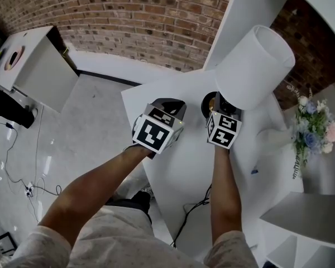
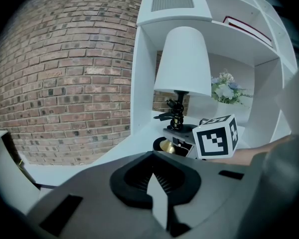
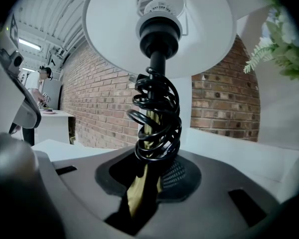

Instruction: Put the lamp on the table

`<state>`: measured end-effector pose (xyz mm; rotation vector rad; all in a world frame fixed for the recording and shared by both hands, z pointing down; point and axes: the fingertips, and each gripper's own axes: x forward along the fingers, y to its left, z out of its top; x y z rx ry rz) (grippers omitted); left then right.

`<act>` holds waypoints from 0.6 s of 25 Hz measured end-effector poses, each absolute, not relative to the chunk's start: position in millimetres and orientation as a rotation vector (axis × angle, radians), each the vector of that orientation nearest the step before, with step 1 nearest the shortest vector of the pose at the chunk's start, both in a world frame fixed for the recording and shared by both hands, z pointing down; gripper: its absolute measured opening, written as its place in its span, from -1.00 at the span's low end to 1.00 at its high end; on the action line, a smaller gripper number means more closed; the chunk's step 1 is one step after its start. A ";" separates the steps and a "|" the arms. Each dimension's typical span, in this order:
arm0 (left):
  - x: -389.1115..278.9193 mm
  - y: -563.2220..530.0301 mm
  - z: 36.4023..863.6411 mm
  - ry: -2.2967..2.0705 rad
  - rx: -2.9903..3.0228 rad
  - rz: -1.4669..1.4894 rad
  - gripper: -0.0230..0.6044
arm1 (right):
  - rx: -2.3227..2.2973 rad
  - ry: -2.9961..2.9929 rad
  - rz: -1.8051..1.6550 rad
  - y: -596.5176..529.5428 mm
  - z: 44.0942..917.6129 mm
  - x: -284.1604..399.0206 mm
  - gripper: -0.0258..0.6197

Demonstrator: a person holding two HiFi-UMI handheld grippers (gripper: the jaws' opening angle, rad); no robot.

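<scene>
Forearms (image 1: 97, 186) are being seen nearest, stretched out over the white bench (image 1: 173, 166), with one tool being carried in each hand. Right tool (image 3: 142, 188): jaws are being clamped on the lamp (image 3: 157, 116), on the gold lower stem just under the black spiral. Left tool (image 2: 157, 193): jaws are being held clenched together with nothing between them. It is being aimed at the lamp from just beside the right tool. Lamp is being held upright over the far end of the bench, next to the white shelf unit (image 2: 139, 73), with the white shade (image 1: 257, 66) on top. Whether its foot is touching the bench cannot be told. A flower bunch (image 1: 315, 130) is being seen on the shelf to the right, apart from the lamp. A brick wall (image 1: 128, 15) is being seen behind, and a white cabinet (image 1: 36, 66) well off to the left on the floor.
</scene>
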<state>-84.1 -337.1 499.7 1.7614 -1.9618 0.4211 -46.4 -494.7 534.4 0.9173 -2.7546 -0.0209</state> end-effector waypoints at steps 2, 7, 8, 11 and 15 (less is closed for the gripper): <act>-85.0 -337.3 499.5 -1.966 1.754 0.411 -0.94 | 0.908 -2.753 -0.026 -494.2 535.3 -46.9 -0.63; -84.5 -339.8 499.0 -1.973 1.746 0.394 -0.94 | 0.885 -2.751 -0.023 -495.1 536.5 -46.6 -0.63; -84.8 -339.6 498.9 -1.974 1.743 0.391 -0.94 | 0.880 -2.749 -0.023 -494.8 536.7 -46.9 -0.63; -85.0 -339.4 498.8 -1.976 1.734 0.380 -0.94 | 0.864 -2.741 -0.023 -493.6 537.2 -47.8 -0.62; -84.6 -339.9 496.7 -1.979 1.734 0.375 -0.94 | 0.854 -2.724 -0.019 -493.5 537.5 -49.4 -0.61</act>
